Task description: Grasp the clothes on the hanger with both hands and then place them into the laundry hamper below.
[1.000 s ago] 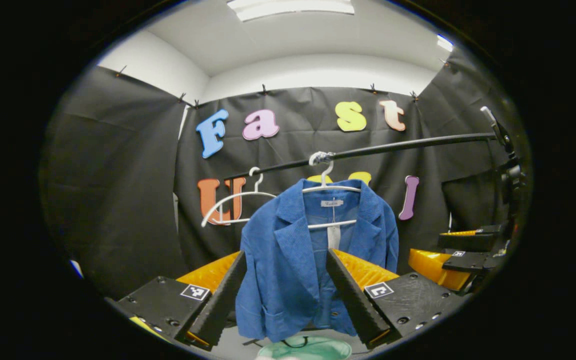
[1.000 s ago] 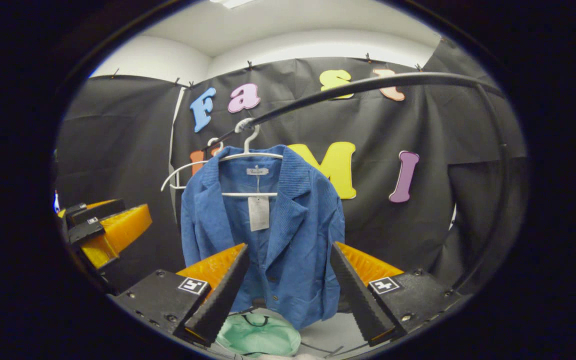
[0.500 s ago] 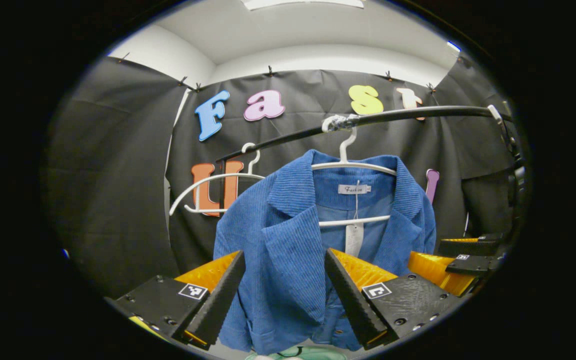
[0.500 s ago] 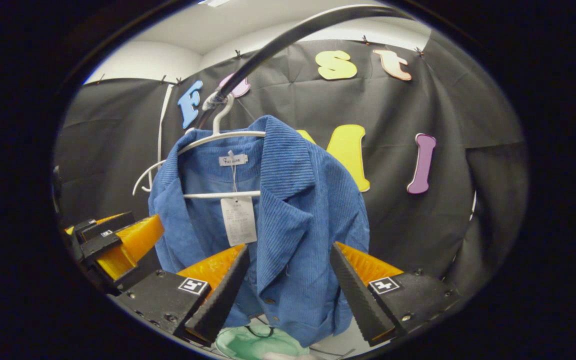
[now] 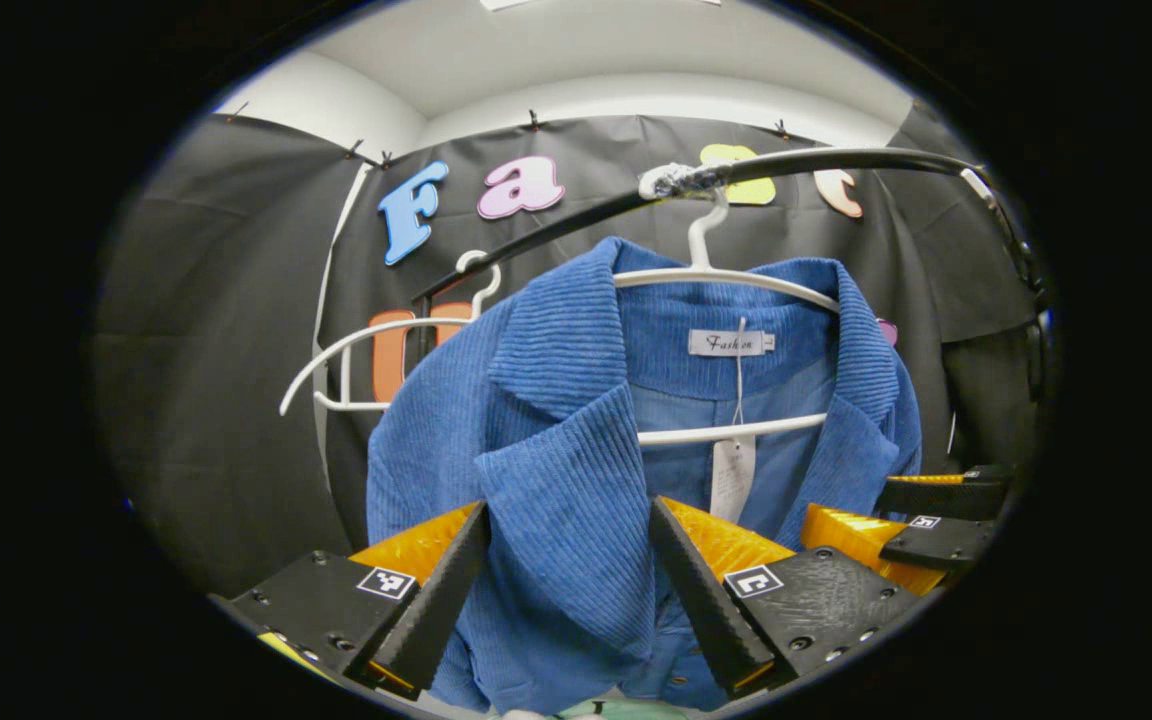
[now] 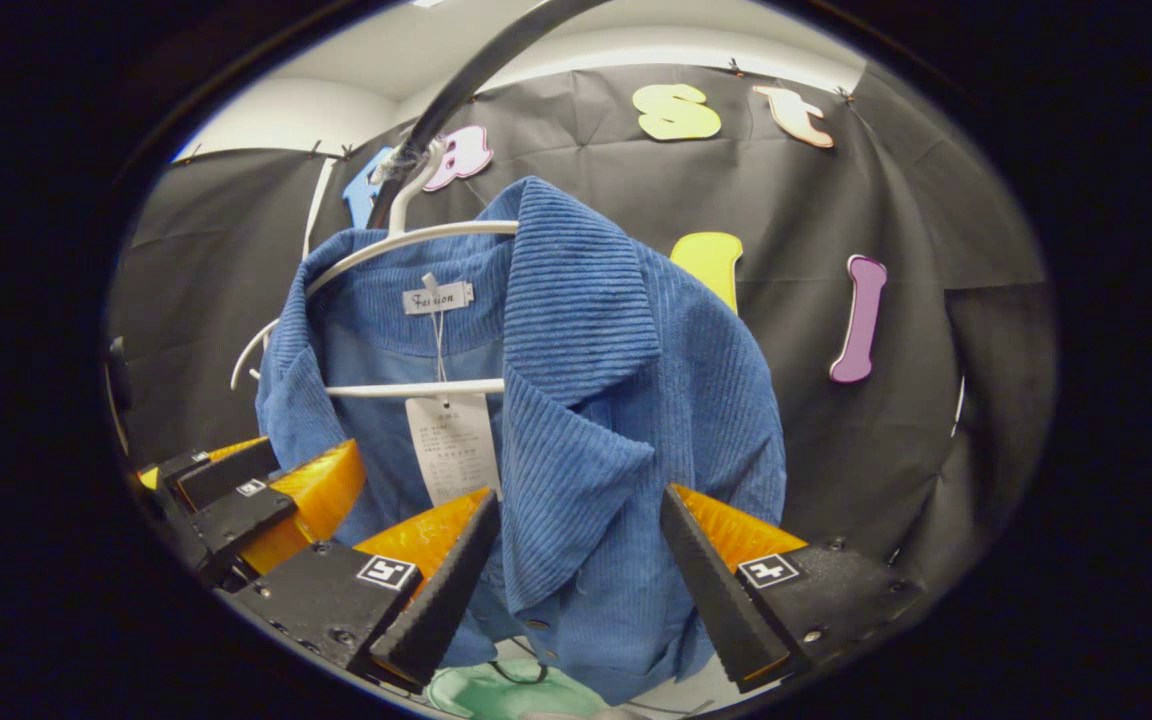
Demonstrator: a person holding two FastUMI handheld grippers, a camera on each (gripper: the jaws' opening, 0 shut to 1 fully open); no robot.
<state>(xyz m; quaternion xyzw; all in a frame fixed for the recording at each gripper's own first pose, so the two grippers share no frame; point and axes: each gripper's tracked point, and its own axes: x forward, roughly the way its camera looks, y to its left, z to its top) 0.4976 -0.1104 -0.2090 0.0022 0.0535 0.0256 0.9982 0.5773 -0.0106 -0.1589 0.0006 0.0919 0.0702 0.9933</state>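
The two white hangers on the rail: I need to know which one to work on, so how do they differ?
The near hanger carries the blue jacket; the far hanger hangs bare. The near hanger sits further along the black rail, at a taped spot, while the far hanger hooks on close to the rail's end. Both are white, with a hook and a crossbar. The left gripper and right gripper are open around the jacket's lapels.

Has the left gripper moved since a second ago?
Yes. The left gripper, jaws open, has come forward toward the blue jacket, which looms larger around its fingers, while the rail sits higher.
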